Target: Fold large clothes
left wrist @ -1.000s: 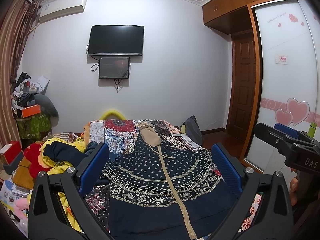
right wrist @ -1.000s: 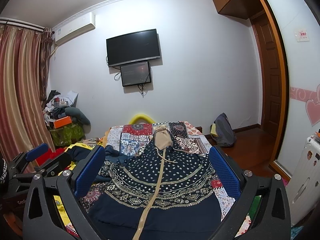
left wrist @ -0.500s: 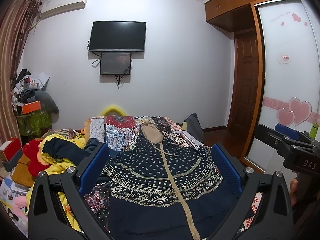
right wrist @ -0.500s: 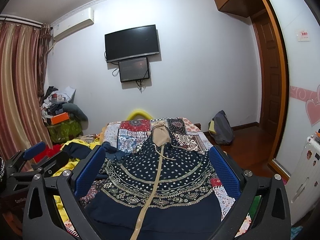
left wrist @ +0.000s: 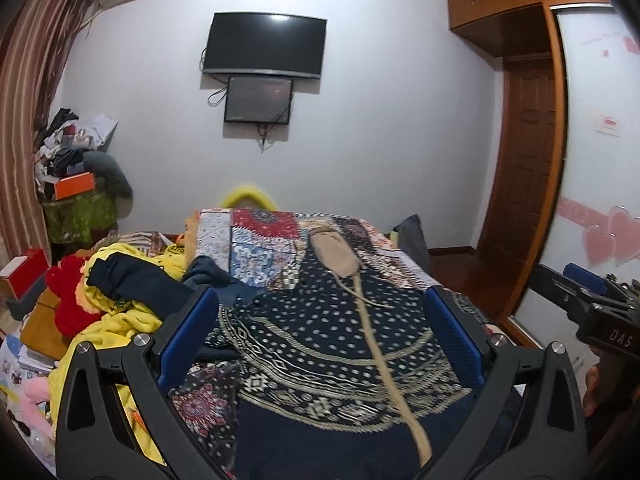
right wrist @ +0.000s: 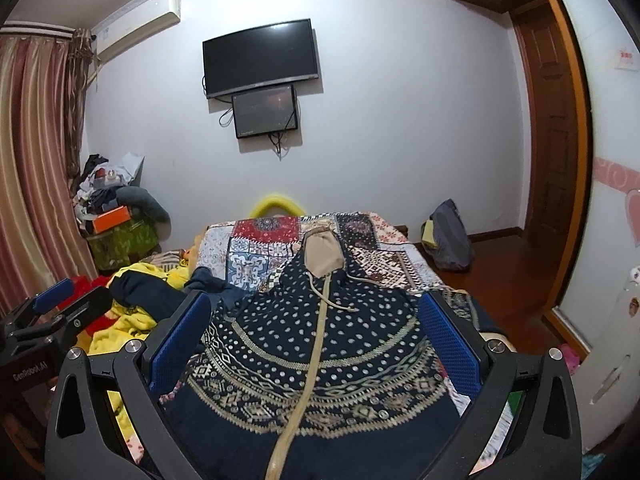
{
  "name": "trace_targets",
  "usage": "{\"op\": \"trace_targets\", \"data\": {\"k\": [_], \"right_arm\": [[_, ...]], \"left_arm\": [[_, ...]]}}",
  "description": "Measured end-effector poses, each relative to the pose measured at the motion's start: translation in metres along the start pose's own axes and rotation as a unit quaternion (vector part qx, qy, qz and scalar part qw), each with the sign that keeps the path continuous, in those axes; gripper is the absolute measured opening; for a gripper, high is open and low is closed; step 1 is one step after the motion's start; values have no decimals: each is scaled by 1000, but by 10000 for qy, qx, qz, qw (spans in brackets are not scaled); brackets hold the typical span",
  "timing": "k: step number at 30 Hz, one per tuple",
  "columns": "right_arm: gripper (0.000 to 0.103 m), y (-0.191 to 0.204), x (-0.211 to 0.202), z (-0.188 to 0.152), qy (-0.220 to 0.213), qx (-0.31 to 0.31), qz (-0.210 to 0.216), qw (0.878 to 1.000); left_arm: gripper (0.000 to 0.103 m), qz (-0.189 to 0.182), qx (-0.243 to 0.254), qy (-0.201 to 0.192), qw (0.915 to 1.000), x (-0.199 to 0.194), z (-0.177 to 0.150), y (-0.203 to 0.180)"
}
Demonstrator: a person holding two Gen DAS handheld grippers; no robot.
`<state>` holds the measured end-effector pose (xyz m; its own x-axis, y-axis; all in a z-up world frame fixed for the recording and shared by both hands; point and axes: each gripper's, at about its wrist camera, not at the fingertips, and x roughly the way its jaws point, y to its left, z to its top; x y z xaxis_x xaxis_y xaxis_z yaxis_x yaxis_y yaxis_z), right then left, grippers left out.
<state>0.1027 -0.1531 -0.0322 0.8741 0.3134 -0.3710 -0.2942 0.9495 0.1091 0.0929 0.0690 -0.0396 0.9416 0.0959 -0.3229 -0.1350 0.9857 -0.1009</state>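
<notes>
I had both grippers raised over the near end of the garment (left wrist: 328,344), a dark blue hooded robe with pale dots and tan patterned bands, spread flat on the bed (left wrist: 264,236) with its hood toward the far wall. The left gripper (left wrist: 320,336) stood wide open with nothing between its blue pads, and the right gripper (right wrist: 316,340) stood just as wide and as empty. I judged the cloth soft, light and limp, likely to sag and slide, so I reckoned on pinching the hem corners or side edges, clear of the tan centre strip (right wrist: 308,364). Left of the garment lay a yellow and red heap of clothes (left wrist: 120,304). The right gripper's housing read "DAS"; the left's looked like "GenRobot.AI".
</notes>
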Motion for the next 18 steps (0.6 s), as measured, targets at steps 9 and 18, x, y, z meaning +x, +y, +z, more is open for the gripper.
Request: {"op": "trace_targets", "data": {"k": [9,18], "right_arm": [[103,-2,65,25,120,-123,-11,9999],[103,-3,148,26,665,-439,-125,9967]], "left_arm": [[103,555,-95,178,9983,66,30,70],[103,964,-820,1225,9844,156,24,186]]}}
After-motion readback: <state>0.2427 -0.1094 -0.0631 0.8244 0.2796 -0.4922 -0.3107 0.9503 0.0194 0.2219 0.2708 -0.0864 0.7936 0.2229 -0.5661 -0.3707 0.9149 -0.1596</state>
